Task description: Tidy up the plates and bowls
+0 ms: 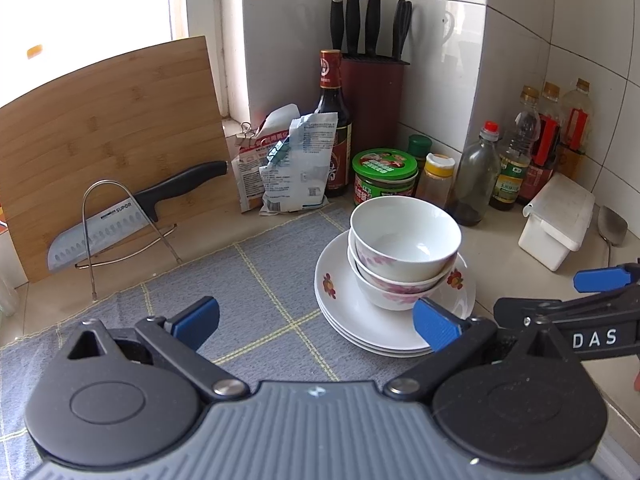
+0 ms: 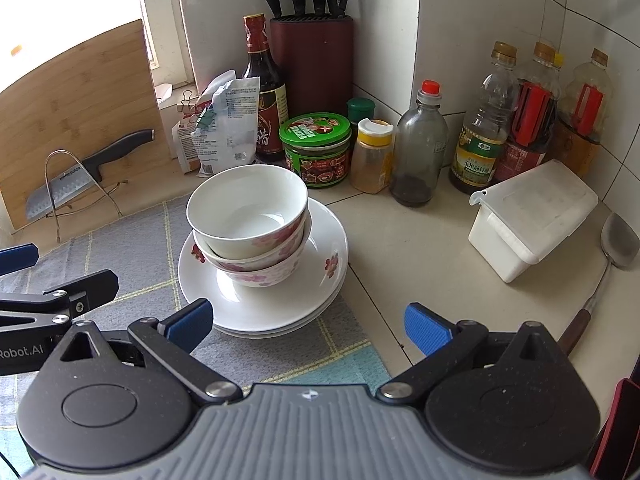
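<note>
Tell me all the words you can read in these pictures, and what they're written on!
"SUPOR": on the knife blade in the wire stand.
"DAS": on the right gripper's arm, seen from the left wrist view.
"Robot.AI": on the left gripper's arm, seen from the right wrist view.
Too small or blurred to read: the print on the packets, the green-lidded jar, the dark sauce bottle and the oil bottles.

Bright daylight from the window (image 1: pixel 100 0) — overexposed (fisheye-bent edges).

bowls (image 1: pixel 405 236) glossy ceramic | mat (image 1: pixel 256 280) woven cloth | cutting board (image 1: pixel 108 136) wood
</note>
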`<state>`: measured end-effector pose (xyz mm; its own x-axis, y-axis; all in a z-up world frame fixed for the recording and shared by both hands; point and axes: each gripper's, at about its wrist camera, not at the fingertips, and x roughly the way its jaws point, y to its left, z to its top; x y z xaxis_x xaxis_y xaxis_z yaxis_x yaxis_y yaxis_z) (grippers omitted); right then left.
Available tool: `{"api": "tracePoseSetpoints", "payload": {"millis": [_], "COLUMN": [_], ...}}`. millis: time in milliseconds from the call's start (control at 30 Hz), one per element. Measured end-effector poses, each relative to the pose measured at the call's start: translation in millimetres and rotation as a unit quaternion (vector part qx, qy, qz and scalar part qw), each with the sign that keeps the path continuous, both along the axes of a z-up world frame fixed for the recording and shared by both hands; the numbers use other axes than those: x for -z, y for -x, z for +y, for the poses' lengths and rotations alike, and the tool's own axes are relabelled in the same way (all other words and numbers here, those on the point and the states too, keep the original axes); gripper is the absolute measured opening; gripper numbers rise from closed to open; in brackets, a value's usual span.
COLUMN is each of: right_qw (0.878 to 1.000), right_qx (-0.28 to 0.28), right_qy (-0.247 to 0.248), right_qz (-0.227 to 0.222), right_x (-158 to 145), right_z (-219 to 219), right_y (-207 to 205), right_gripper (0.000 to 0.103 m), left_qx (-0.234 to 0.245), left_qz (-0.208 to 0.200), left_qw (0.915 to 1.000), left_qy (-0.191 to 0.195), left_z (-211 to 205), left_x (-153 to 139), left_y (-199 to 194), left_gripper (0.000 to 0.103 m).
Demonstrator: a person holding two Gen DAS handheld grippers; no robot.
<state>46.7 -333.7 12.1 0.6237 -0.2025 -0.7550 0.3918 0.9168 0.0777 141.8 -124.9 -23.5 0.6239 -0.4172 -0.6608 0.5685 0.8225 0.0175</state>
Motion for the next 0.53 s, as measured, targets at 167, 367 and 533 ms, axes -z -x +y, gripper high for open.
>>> {"api": "tracePoseSetpoints", "payload": {"millis": [167,367,533], "right_qw": [1.0,1.0,1.0], "right_qx": [0.0,0.001,0.001], "right_qy": [0.0,0.001,0.002], "right_qz": [0.0,0.002,0.004], "right_x": [0.0,0.4,1.3], "right_z": [0.1,-1.4,-2.9], "right_y": [-0.4,-0.6,-1.2], "right_gripper": [0.103,0.103,0.103], "left_qx": [0.0,0.0,0.0], "left_qz": [0.001,0.002,0.003], "left_qw": [1.0,1.0,1.0], "left_qy": [0.0,0.0,0.0], "left_z": [-0.1,-1.6,-4.0], "left_x": [0.1,0.1,0.8], "left_y": [-0.2,-0.7,-1.6], "left_gripper": [0.102,0.102,0.102]}}
